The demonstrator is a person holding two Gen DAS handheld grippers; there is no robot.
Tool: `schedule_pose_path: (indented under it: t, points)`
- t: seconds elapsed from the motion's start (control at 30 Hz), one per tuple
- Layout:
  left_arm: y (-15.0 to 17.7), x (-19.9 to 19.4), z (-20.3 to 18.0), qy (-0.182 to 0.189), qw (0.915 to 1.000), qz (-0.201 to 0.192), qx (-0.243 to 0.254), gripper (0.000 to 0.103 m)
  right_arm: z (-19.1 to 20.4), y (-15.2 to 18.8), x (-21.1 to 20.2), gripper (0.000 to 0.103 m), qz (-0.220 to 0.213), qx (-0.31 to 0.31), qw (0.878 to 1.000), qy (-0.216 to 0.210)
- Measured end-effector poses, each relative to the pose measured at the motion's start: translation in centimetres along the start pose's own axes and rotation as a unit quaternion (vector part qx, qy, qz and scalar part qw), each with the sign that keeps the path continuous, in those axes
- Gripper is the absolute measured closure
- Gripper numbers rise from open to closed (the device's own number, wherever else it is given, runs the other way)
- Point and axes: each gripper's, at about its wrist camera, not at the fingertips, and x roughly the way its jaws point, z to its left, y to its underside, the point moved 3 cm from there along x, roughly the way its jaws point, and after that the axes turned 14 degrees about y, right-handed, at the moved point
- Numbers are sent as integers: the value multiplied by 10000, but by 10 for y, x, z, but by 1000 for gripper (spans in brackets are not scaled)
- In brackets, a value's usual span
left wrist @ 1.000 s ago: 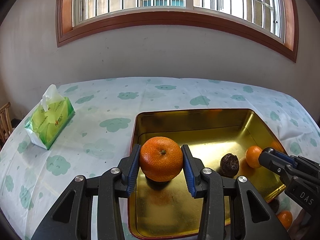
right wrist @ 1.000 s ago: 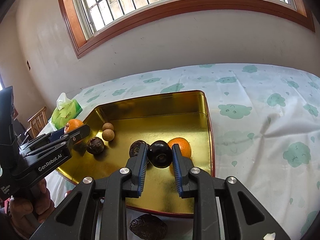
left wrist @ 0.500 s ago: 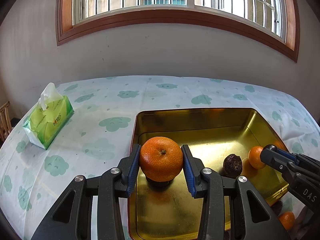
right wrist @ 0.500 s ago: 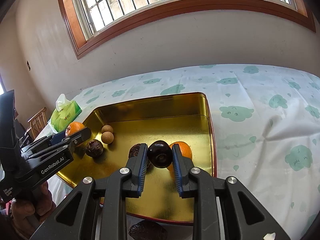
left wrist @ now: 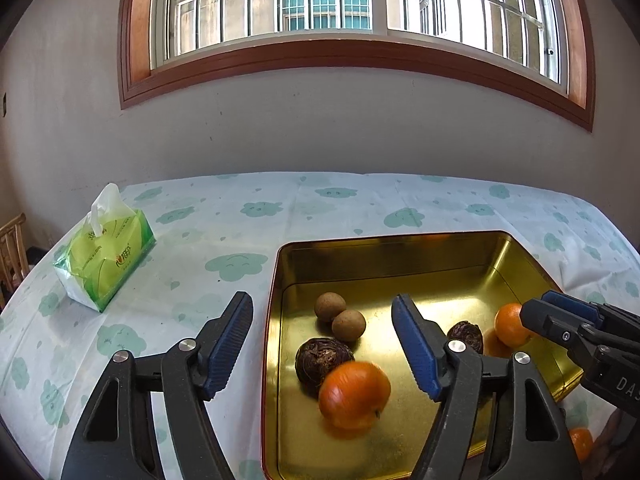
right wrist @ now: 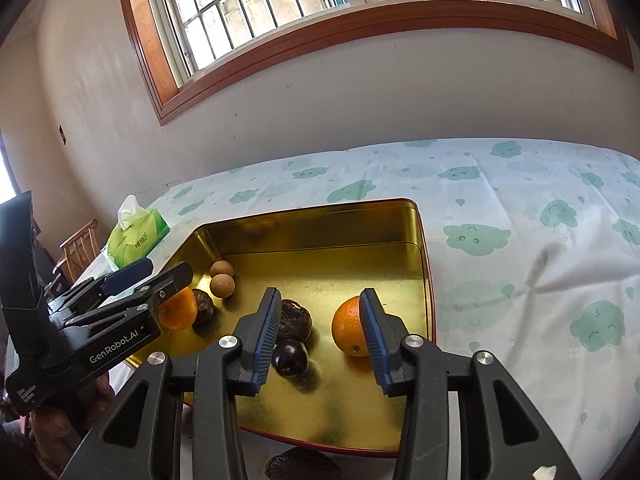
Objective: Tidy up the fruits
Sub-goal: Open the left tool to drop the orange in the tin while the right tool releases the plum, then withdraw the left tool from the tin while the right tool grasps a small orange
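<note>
Nearest to me in the left wrist view, my left gripper (left wrist: 322,340) stands with its jaws wide apart; they have just been opening, and the pads press on nothing. The mandarin orange (left wrist: 354,395) lies free and blurred on the floor of the gold tin tray (left wrist: 400,258), below and between the blue pads, touching a wrinkled dark fruit (left wrist: 322,361) just behind it. Beyond that sit two small brown longans (left wrist: 339,315), side by side and touching. In the right wrist view, my right gripper (right wrist: 319,334) has its jaws parted too, having just been opening; the small dark glossy fruit (right wrist: 291,357) rests loose on the tray floor close to the left pad, also slightly blurred. Behind it lies a second wrinkled dark fruit (right wrist: 295,319), and a second orange (right wrist: 349,332) sits by the right pad, partly hidden by it. Another dark wrinkled fruit (right wrist: 303,465) lies on the tablecloth (right wrist: 520,240) just outside the tray's near rim, at the bottom of that view. Farther left, on the cloud-patterned cloth, stands a green tissue pack (left wrist: 106,258), well apart from the tray. A wooden chair (right wrist: 80,250) shows past the table's left edge, then the pale wall and a barred window (left wrist: 340,4).
</note>
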Motion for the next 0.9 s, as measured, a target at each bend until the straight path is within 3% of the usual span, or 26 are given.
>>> schedule_pose_path:
  t: [0.1, 0.57, 0.9]
  points:
    - [-3, -6, -3, -19, 9999, -92, 49, 24, -2, -1, -7, 62, -82, 34, 10000, -19]
    - [-5, -39, -6, -80, 9999, -110, 29, 23, -19, 9, -61, 59, -261, 146, 9995, 36]
    - [30, -79, 4, -36, 9996, 147, -227, 21, -32, 70, -91, 57, 192, -122, 9996, 136]
